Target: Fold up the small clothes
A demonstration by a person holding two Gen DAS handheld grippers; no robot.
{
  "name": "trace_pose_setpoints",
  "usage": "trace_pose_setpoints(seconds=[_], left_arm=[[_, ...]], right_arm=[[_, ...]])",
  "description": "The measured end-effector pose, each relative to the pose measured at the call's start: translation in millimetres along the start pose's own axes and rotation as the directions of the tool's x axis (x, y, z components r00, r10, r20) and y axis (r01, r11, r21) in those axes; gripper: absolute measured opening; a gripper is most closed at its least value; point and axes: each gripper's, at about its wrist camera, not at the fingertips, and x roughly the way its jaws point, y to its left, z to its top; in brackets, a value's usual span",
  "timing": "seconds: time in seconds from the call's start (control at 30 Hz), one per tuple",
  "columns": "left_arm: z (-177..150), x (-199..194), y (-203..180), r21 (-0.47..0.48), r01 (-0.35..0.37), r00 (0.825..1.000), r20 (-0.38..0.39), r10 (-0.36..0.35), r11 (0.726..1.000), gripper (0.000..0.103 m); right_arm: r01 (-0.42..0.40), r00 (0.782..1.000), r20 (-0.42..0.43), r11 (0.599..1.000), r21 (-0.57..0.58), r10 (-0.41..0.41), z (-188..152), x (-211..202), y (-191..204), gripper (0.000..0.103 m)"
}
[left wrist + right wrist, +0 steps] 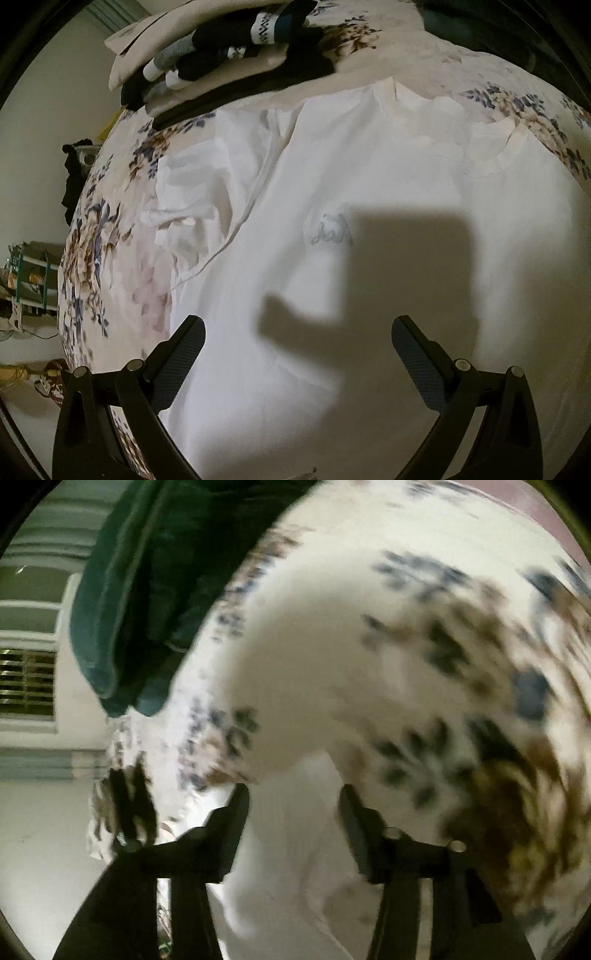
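A white T-shirt [369, 229] lies spread on a floral bedspread [107, 236], collar toward the far right, one sleeve [192, 199] crumpled at the left. My left gripper [298, 332] hovers above the shirt's body, jaws wide open and empty, casting a shadow on the cloth. In the blurred right wrist view, my right gripper [293, 797] has its jaws apart, with white shirt fabric [295, 849] lying between and below the fingers. I cannot tell whether the fingers touch it.
A pile of folded beige cloth with black, grey and white socks [221, 48] sits at the far left of the bed. A dark teal cloth [147, 590] lies on the bed's far side. The bed edge and a wall are to the left.
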Motion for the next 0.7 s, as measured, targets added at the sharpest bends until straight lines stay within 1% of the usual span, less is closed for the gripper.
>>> trace_pose_setpoints(seconds=[0.03,0.13,0.17,0.2,0.23,0.27,0.3,0.33,0.37,0.4,0.5,0.53,0.63,0.7], left_arm=[[-2,1,1,0.000,-0.001,1.000,-0.003,0.001,1.000,0.103],[-11,8,5,0.004,-0.013,1.000,-0.021,0.013,1.000,0.103],[-14,11,7,0.005,-0.016,0.999,-0.030,0.016,1.000,0.103],[-17,13,8,0.006,-0.019,0.999,-0.036,0.019,1.000,0.103],[-20,14,9,0.009,-0.024,0.999,-0.039,0.024,1.000,0.103],[-23,15,9,0.014,-0.029,0.999,-0.041,0.030,0.999,0.103],[-26,15,10,0.017,-0.033,0.999,-0.041,0.033,0.999,0.103],[-28,15,10,0.021,-0.036,0.998,-0.042,0.037,0.999,0.103],[-30,15,9,0.026,-0.041,0.998,-0.044,0.042,0.999,0.103],[-31,15,9,0.027,-0.044,0.998,-0.045,0.045,0.999,0.103],[-34,12,9,0.022,-0.046,0.998,-0.045,0.047,0.999,0.103],[-35,11,9,0.019,-0.046,0.998,-0.041,0.046,0.999,0.103],[-39,9,7,0.020,-0.043,0.998,-0.041,0.044,0.999,0.103],[-42,10,5,0.020,-0.038,0.998,-0.049,0.039,0.999,0.103]], right_arm=[[0.005,1.000,-0.031,0.999,0.033,-0.004,-15,2,-16,0.054],[0.023,0.993,-0.114,0.994,0.103,-0.011,-39,21,-52,0.054],[0.013,0.992,-0.126,0.993,0.120,0.002,-44,29,-58,0.054],[-0.015,0.990,-0.135,0.990,0.140,0.034,-50,38,-64,0.054],[-0.038,0.990,-0.130,0.988,0.147,0.058,-54,46,-65,0.054],[-0.061,0.990,-0.117,0.987,0.146,0.078,-56,51,-63,0.049],[-0.080,0.990,-0.107,0.987,0.140,0.095,-58,54,-61,0.032],[-0.076,0.990,-0.112,0.990,0.119,0.090,-61,61,-56,0.016],[-0.046,0.992,-0.113,0.994,0.101,0.058,-63,63,-51,0.004],[-0.013,0.996,-0.089,0.997,0.077,0.019,-67,61,-45,0.004],[0.045,0.999,-0.031,0.998,0.038,-0.044,-77,40,-37,0.004],[0.072,0.997,-0.006,0.997,0.039,-0.072,-83,24,-40,0.004],[0.139,0.990,0.027,0.988,0.068,-0.141,-97,-13,-61,0.004],[0.155,0.987,0.019,0.983,0.098,-0.158,-106,-24,-72,0.004]])
